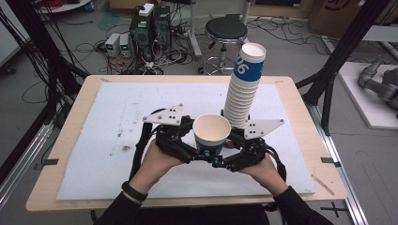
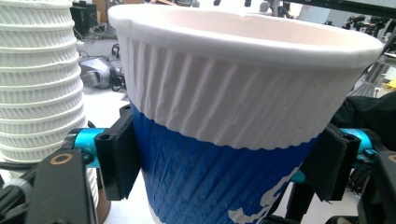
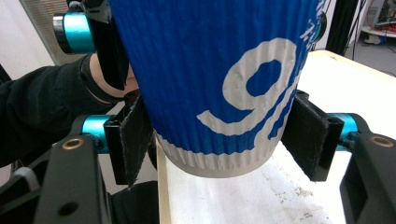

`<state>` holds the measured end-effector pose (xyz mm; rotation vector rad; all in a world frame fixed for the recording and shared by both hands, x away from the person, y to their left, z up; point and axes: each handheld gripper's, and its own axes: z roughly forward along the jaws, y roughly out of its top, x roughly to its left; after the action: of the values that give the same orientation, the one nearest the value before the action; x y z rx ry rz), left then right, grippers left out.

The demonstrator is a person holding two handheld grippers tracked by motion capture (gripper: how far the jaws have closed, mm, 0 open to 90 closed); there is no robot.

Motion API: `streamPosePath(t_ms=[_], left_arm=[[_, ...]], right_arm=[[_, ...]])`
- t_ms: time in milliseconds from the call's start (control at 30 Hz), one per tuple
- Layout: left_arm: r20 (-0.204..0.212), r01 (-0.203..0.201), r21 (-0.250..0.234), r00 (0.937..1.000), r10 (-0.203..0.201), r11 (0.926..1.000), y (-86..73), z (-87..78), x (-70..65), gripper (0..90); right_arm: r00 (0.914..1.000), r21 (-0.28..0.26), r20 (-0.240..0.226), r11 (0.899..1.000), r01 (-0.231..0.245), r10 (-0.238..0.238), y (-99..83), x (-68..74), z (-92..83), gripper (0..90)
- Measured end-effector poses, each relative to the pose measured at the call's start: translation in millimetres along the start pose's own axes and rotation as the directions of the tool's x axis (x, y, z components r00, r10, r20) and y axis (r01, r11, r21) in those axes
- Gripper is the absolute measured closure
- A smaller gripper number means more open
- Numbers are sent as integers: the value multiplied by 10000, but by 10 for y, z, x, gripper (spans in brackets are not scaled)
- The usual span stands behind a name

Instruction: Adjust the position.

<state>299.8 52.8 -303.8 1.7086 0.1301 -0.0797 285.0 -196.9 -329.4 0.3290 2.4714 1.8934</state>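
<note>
The bench [image 1: 300, 140], a pale wooden top under a white foam sheet [image 1: 108, 154], carries one thing standing on it: the tall stack of cups [image 1: 242, 89], ribbed paper cups nested one in another, leaning a little and standing at the far side, right of the middle. In front of that stack, lifted clear of the sheet, is the single cup [image 1: 211, 133], upright with its mouth open to the camera, white above and blue below. Both tongs are on it at once. The left tongs [image 2: 224, 161] are clenched on the blue band, the black pads pressing on either side just under the white part. The right tongs [image 3: 224, 144] are clenched lower down, near the cup's foot, pads squeezing the ribbed wall on both sides; in the right gripper view the left tongs' jaw shows higher up on the same cup. As for progress, one cup appears to be already off the stack and sits between the hands in a two-handed hold, so this looks like a handover or a re-grip. What seems left is for one pair to let go and for the cup to be set down on the sheet, with many cups apparently waiting in the stack.
</note>
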Motion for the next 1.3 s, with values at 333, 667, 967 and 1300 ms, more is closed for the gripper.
streamPosePath(t_ms=[333,667,967,1300], left_arm=[[-73,123,61,9999,-122,9999,6,28,-18,149],[-56,100,-264,9999,-101,9996,45,-15,-32,120],[-107,152,-396,9998,-156,9991,51,-37,-31,126],[-86,20,-387,10000,-23,9993,49,-35,-34,203]], right_arm=[[9999,55,-84,9999,91,-90,-8,6,16,299],[9999,205,-105,9997,99,-97,-18,3,40,299],[9998,311,-142,9994,123,-119,-22,14,62,299],[9999,320,-115,9994,130,-127,-26,2,62,300]])
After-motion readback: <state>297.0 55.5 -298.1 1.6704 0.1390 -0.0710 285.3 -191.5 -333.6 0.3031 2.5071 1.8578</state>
